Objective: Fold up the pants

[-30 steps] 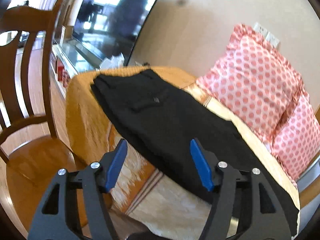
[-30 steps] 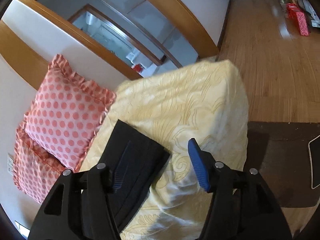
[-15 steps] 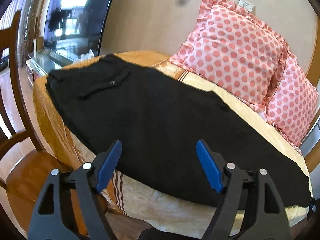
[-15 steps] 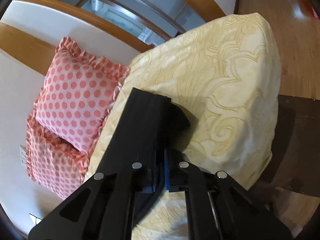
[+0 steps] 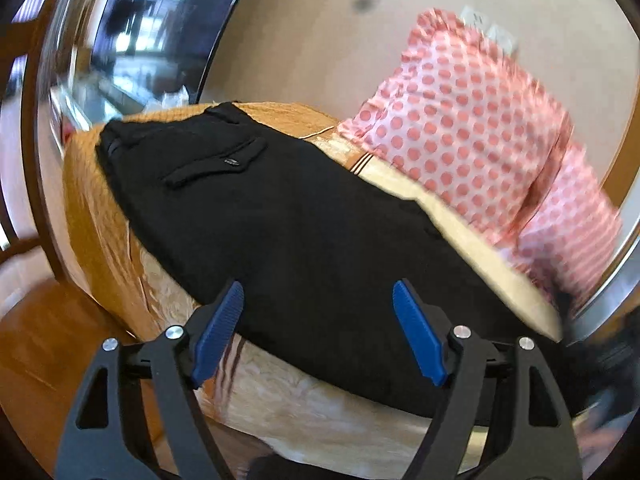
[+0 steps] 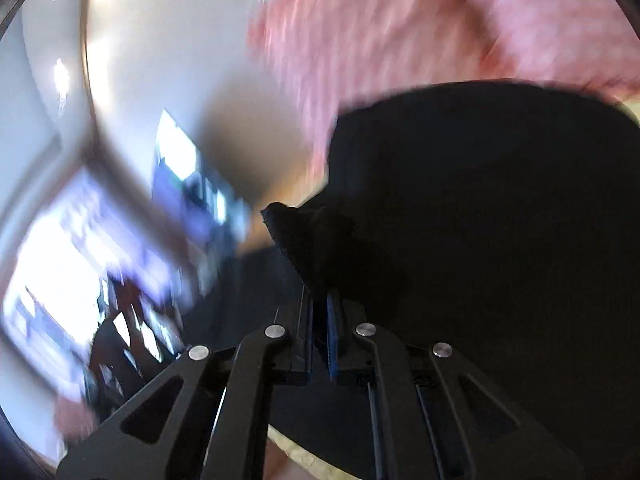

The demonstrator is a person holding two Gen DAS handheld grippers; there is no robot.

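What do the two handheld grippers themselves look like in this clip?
Both match: the left gripper and right gripper have matte black frames with triangular cutouts, silver round pivot screws, and ribbed blue pads lining the jaws. No cables, markings, hands or sleeves show.

Surface: covered by a yellow-orange cloth [image 5: 96,216]
On the cloth: black pants [image 5: 280,232] lying flat; pink dotted pillows [image 5: 472,136] behind them

A home living room: television [image 5: 160,36], wooden chair [image 5: 24,120], polka-dot cushions [image 5: 472,136], cloth-draped seat [image 5: 104,216].
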